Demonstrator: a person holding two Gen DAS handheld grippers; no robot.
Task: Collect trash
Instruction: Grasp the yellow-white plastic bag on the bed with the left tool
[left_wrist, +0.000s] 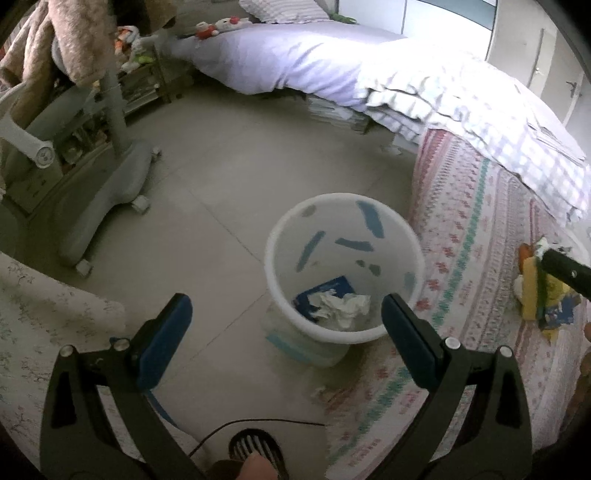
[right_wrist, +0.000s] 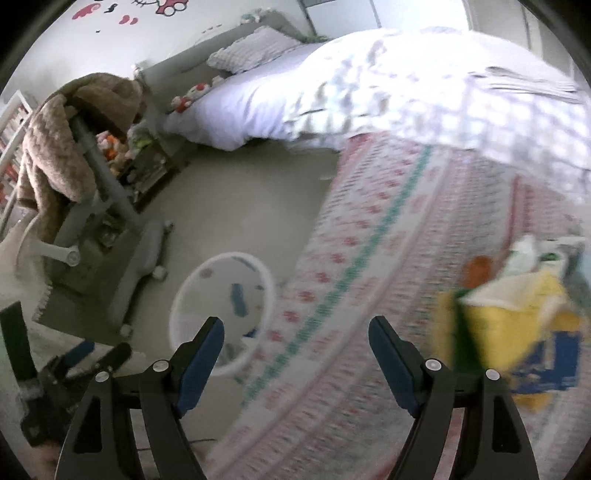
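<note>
Both grippers: mine, jaws wide, nothing between them
left gripper (left_wrist: 286, 319): over white bin (left_wrist: 345, 334), pointing into it
bin contents: crumpled tissue (left_wrist: 341, 306) on blue packet (left_wrist: 334, 286)
right gripper (right_wrist: 295, 345): over patterned bedspread (right_wrist: 351, 258), bin to its left
remaining trash: yellow wrapper pile (right_wrist: 513, 310) on bedspread, right of my right gripper, blurred

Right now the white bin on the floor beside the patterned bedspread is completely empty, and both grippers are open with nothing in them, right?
Not quite: the white bin is not empty. The left wrist view shows crumpled white paper and a blue item inside. The rest holds: the left gripper and right gripper are open, holding nothing.
</note>
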